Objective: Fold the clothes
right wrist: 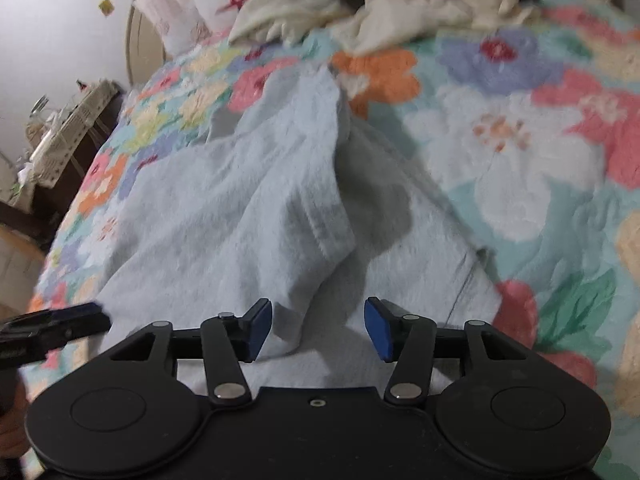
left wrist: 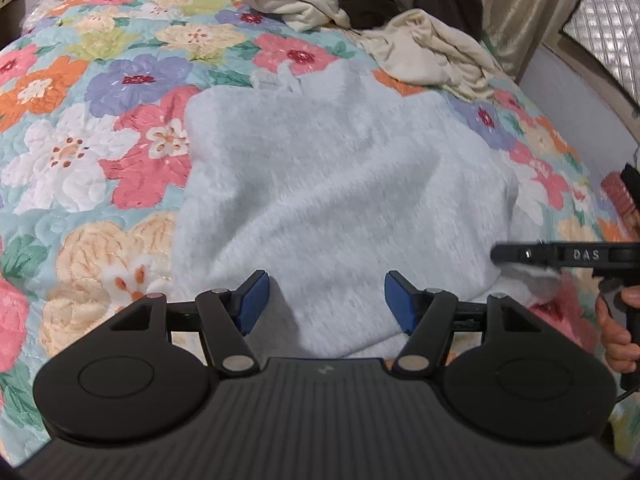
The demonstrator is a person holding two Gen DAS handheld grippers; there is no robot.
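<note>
A pale blue fuzzy garment lies spread on the floral quilt. My left gripper is open just above its near edge, nothing between the blue pads. In the right wrist view the same garment shows a folded flap down its middle. My right gripper is open over the flap's lower corner, empty. The right gripper also shows at the right edge of the left wrist view, low over the garment's right edge. The left gripper shows at the left edge of the right wrist view.
A heap of cream, grey and dark clothes lies at the far end of the bed. A curtain hangs at the far right. In the right wrist view a cluttered side table stands left of the bed.
</note>
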